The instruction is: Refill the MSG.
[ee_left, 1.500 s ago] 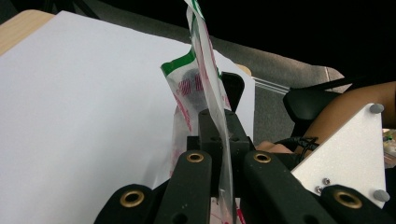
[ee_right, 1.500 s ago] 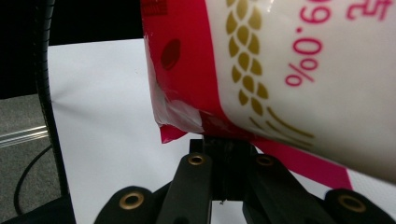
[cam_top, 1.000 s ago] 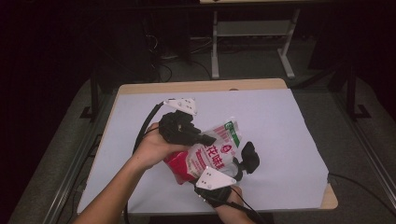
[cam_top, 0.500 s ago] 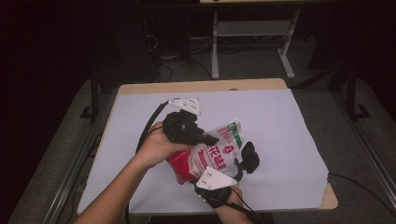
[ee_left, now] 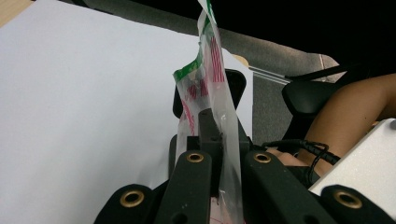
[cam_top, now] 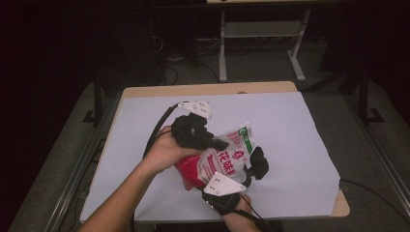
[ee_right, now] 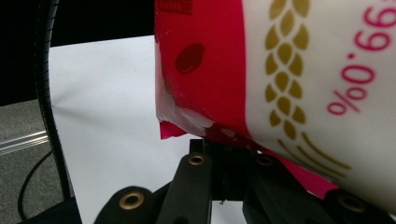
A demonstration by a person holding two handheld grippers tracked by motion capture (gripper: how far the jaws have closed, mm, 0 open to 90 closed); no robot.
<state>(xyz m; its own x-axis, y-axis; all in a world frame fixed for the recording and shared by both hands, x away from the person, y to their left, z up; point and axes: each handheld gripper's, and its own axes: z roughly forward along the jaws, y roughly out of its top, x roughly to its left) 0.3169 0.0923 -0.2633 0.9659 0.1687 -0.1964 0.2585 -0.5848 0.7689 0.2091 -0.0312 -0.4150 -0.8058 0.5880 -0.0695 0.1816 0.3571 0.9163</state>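
Red-and-white plastic, a printed food bag [cam_top: 217, 157] hangs above the near half of the table [cam_top: 290, 125], pinched between two tools. Nearest the front edge, the right hand-held gripper [cam_top: 241, 176] comes up from below with its jaws clamped on the bag's red bottom corner; the right gripper view shows that corner [ee_right: 187, 126] caught just above the closed jaws. Beyond it, the left hand-held gripper [cam_top: 220, 144] reaches in from the left, jaws closed on the bag's clear, green-trimmed top strip, which stands upright between them in the left gripper view [ee_left: 212, 116]. White paper [cam_top: 275, 111] covers the table toward its far edge, where bare wood shows.
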